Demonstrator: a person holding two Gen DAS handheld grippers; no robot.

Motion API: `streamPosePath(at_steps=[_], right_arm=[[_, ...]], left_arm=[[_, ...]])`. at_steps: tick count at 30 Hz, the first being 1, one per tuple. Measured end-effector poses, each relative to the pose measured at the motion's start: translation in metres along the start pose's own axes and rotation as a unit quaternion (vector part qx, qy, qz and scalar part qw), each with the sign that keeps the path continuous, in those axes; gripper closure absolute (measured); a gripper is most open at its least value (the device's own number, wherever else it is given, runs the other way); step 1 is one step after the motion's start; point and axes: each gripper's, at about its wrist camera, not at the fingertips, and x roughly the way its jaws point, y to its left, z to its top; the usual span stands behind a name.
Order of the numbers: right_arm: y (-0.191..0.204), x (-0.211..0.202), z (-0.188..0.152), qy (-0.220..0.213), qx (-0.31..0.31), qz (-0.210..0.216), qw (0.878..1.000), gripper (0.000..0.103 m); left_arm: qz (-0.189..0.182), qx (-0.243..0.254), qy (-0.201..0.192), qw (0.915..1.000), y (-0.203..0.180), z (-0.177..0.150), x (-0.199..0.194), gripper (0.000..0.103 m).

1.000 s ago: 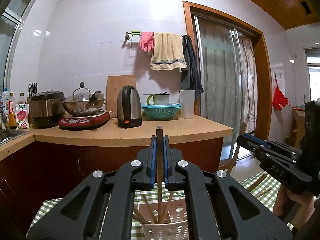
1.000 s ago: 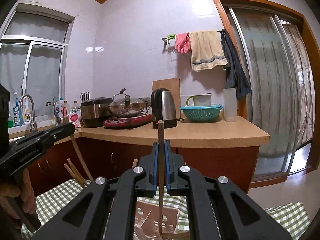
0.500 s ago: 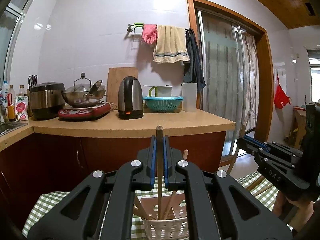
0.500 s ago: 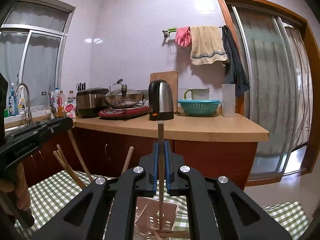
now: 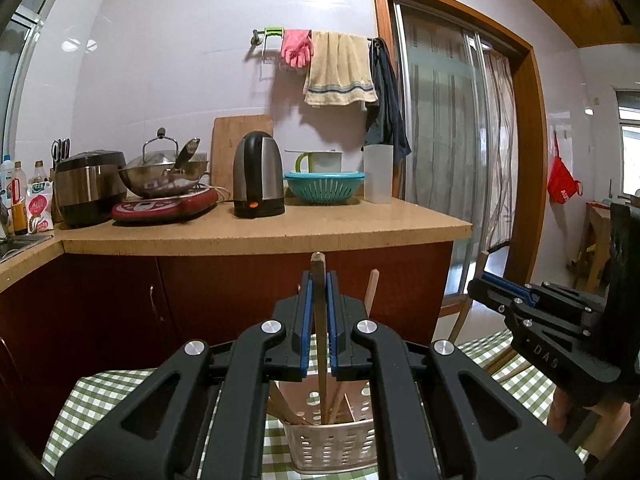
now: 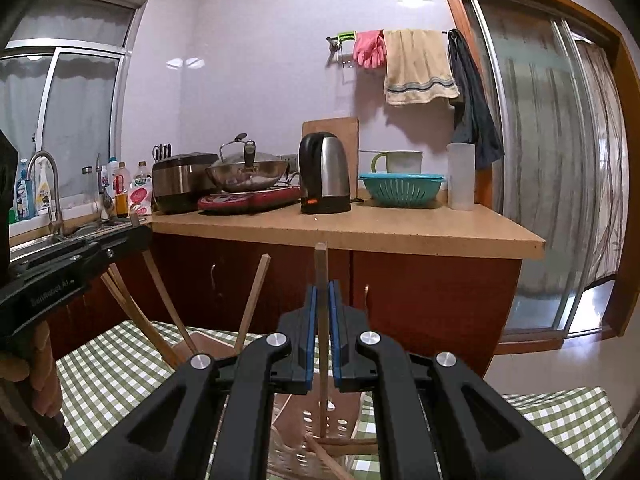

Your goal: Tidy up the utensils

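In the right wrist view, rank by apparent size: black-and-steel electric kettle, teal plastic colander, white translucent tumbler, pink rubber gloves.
1. Teal plastic colander and black-and-steel electric kettle: too alike to split.
2. White translucent tumbler.
3. Pink rubber gloves, smallest.

On the counter (image 5: 264,236), from left: rice cooker (image 5: 89,186), wok (image 5: 164,178) atop induction plate (image 5: 164,208), kettle (image 5: 258,176) before cutting board (image 5: 240,140), colander (image 5: 325,187), tumbler (image 5: 378,174). Above, on the wall rail, glove (image 5: 297,47), towel (image 5: 339,70), dark cloth (image 5: 386,100). Before the counter, on the checked tablecloth (image 5: 100,392), perforated holder (image 5: 332,440) with chopsticks (image 5: 370,292) standing in it. Sink tap (image 6: 46,184) far left; sliding door (image 6: 552,160) right.
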Motion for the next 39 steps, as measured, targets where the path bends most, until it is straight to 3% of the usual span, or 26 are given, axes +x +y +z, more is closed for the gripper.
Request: streamPosePath(at_steps=[12, 13, 16, 17, 18, 20, 24, 29, 39], right_arm=[[-0.003, 0.001, -0.002, 0.004, 0.004, 0.004, 1.000, 0.096], [-0.004, 0.001, -0.003, 0.005, 0.007, 0.006, 1.000, 0.094], [-0.004, 0.002, -0.004, 0.004, 0.010, 0.008, 1.000, 0.076], [-0.003, 0.002, -0.004, 0.003, 0.009, 0.010, 1.000, 0.071], [-0.002, 0.001, -0.005, 0.003, 0.009, 0.010, 1.000, 0.069], [-0.001, 0.000, -0.004, 0.001, 0.012, 0.014, 1.000, 0.060], [-0.001, -0.004, -0.002, -0.007, 0.018, 0.017, 1.000, 0.045], [0.001, -0.010, 0.005, -0.022, 0.014, 0.016, 1.000, 0.032], [0.000, -0.019, 0.020, -0.049, 0.014, 0.011, 0.999, 0.024]], left_arm=[[0.000, 0.002, 0.011, 0.9999, 0.001, -0.006, 0.004, 0.095], [0.000, 0.002, 0.013, 0.9999, 0.001, -0.006, 0.005, 0.095], [0.002, -0.001, 0.016, 0.9999, 0.003, -0.010, 0.006, 0.093], [0.002, -0.002, 0.017, 0.9999, 0.003, -0.011, 0.007, 0.083], [0.003, -0.004, 0.016, 0.9999, 0.004, -0.011, 0.007, 0.067], [0.004, -0.009, 0.011, 0.9999, 0.005, -0.012, 0.005, 0.051], [0.001, -0.008, 0.006, 1.0000, 0.006, -0.011, 0.002, 0.036], [0.003, -0.007, 0.001, 1.0000, 0.007, -0.009, 0.002, 0.027], [0.012, -0.018, -0.012, 0.9997, 0.012, 0.000, 0.000, 0.015]])
